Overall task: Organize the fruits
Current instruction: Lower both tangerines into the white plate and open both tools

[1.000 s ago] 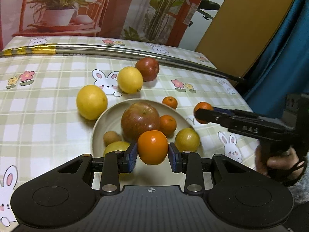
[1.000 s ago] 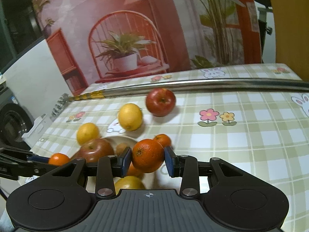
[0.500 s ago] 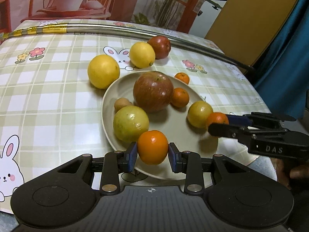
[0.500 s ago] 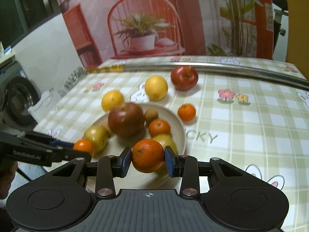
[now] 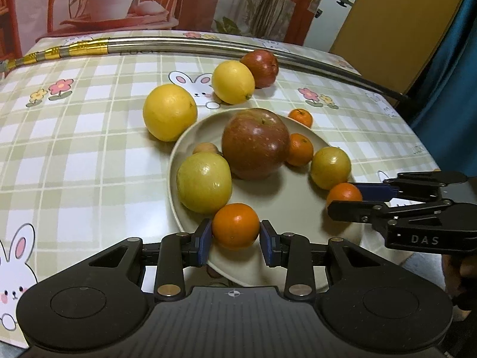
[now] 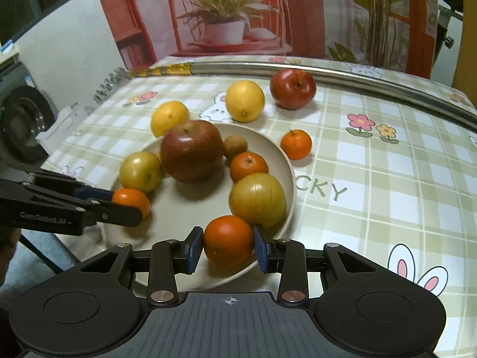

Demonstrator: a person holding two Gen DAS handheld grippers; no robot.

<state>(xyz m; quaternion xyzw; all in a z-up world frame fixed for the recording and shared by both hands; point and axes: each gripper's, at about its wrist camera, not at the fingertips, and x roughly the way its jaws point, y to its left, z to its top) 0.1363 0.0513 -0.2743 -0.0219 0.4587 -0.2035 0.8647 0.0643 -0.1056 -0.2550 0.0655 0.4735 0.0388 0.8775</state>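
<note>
Checked tablecloth [image 5: 74,155] | left gripper [image 5: 235,240] jaws clamp orange [image 5: 235,226] | right gripper [image 6: 229,250] jaws clamp mandarin [image 6: 228,240] | over plate [image 5: 292,208]

Big apple [image 5: 255,143] in plate [image 5: 286,208]; 2 lemons [image 5: 170,112] behind it.

Your left hand-held gripper [image 5: 235,243] has a matte black body with a ribbed centre panel carrying a small white crosshair mark. Two shallow round recesses sit in its rounded shoulders. Each black linkage arm pivots on a brass-coloured round fastener, with smaller silver pins further out. The fingers [image 5: 204,240] end in blue pads. Your right hand-held gripper [image 6: 229,249] is built the same way: black shell, crosshair mark, brass-coloured fasteners, blue pads. Seen from the side, its black arm bears the white lettering "DAS"; the left unit's arm reads "GenRobot.AI". A small patch of your skin shows behind each side-on body.
</note>
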